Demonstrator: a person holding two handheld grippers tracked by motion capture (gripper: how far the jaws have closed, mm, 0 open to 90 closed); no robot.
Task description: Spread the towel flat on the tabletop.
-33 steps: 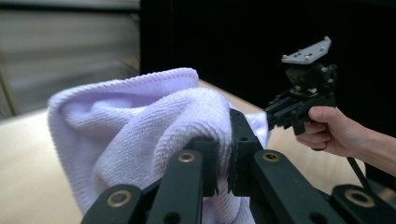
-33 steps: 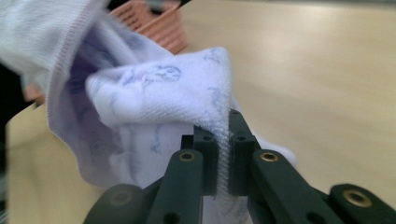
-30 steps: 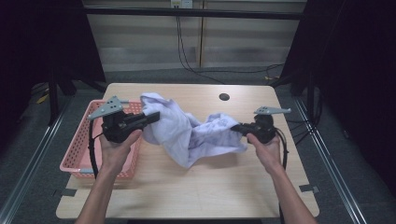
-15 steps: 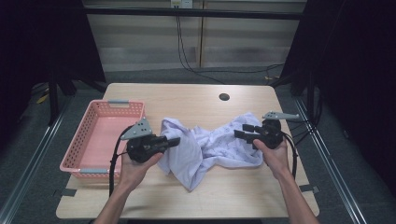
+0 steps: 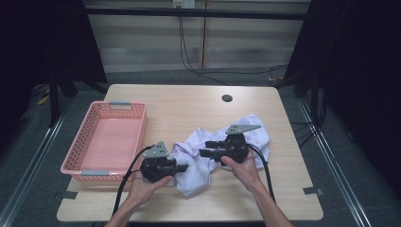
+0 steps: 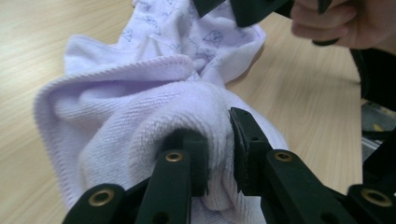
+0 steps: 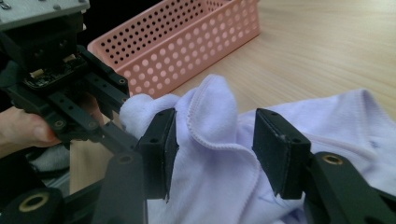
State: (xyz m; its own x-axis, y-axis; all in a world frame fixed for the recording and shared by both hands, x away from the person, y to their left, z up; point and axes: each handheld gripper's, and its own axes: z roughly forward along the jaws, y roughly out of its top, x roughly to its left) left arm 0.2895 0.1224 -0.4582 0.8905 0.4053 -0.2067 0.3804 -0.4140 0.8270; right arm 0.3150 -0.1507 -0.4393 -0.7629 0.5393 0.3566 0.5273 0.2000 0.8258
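On the far left we have the pink perforated basket [image 5: 105, 142] sitting on the wooden table [image 5: 189, 106], nothing in it that we can see. Just right of its near corner comes the left gripper [image 5: 182, 166], low over the table, and in the left gripper view its 2 jaws pinch a thick fold of the lavender towel [image 6: 140, 121]; they have just been easing apart, yet the terry is squeezed between the pads. The towel lies crumpled on the table's near half, between our 2 hands. Further right, the right gripper [image 5: 204, 148] points left toward its partner, jaws just closing a little but spread wide, straddling a raised fold of the towel [image 7: 210, 126] with the pads clear of it.
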